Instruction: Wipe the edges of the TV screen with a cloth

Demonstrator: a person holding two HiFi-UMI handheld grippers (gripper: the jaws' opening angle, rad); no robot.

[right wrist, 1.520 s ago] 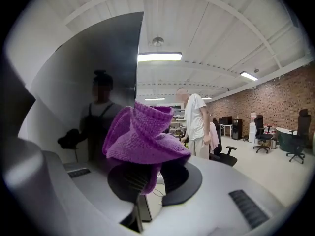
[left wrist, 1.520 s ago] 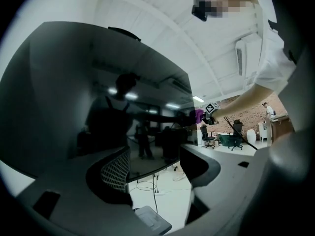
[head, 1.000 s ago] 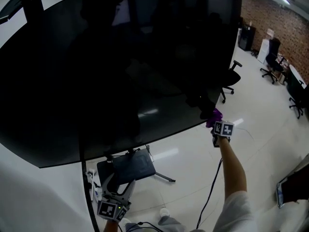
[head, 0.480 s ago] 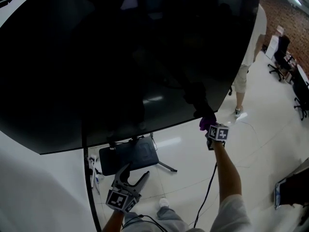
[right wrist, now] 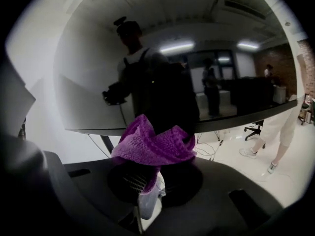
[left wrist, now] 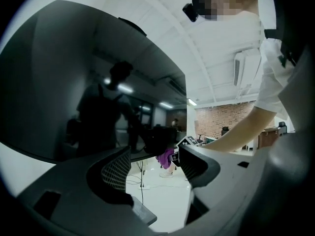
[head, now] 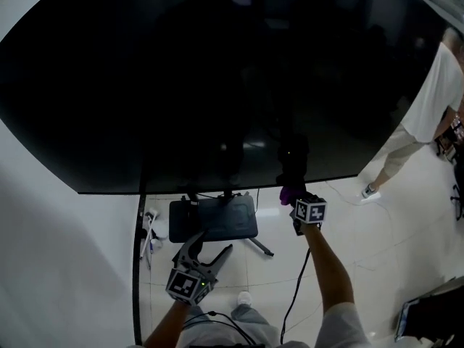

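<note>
Right gripper (head: 292, 196), lower centre of the head view: jaws clamped on the purple cloth (right wrist: 152, 144), which bunches up above the pads. Cloth at the bottom edge of the TV screen (head: 217, 85), right of centre (actual contact not confirmable against the dark panel). Left gripper (head: 209, 246), lower left of centre: jaws apart, nothing between them, held below the screen, near the dark stand base (head: 214, 218). Standing person (head: 424, 114) at the right edge of the frame, on the white floor (head: 348, 238).

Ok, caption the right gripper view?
Right gripper shut on a purple cloth at the bottom edge of the TV screen.
</note>
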